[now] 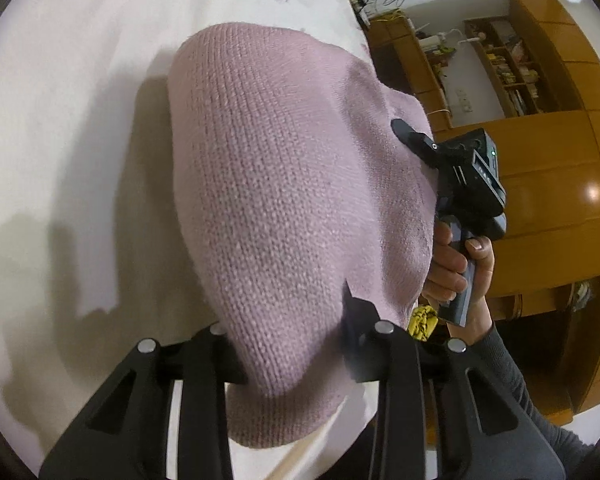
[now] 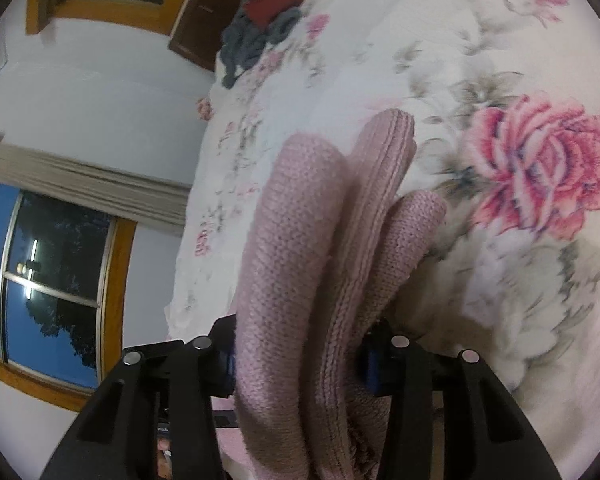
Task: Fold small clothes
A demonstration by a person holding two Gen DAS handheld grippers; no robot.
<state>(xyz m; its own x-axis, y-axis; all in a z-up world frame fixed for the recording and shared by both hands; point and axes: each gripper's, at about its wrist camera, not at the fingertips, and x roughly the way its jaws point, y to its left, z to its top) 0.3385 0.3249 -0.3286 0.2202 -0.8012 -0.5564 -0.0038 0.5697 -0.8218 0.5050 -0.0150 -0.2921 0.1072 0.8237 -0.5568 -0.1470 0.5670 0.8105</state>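
We are holding one pink knitted garment [image 1: 276,184] with both tools: the left gripper [image 1: 296,360] is clenched on a thick fold at the bottom centre of the left wrist view, and the right gripper [image 2: 300,360] is pinching bunched layers at the bottom centre of its own view. In the left view the right gripper shows again at the right edge, in a hand [image 1: 456,268]. The knit is hanging above the floral bedspread [image 2: 540,168], which fills the right side of the right view.

We are judging that the bulky layers could slide out of the right jaws, since three rolled folds are crowding between them and the knit is soft. An uneven pull could also skew the fold.

Counting: one pink garment, two grippers, one pile of dark and red clothes [image 2: 264,24] at the upper centre.
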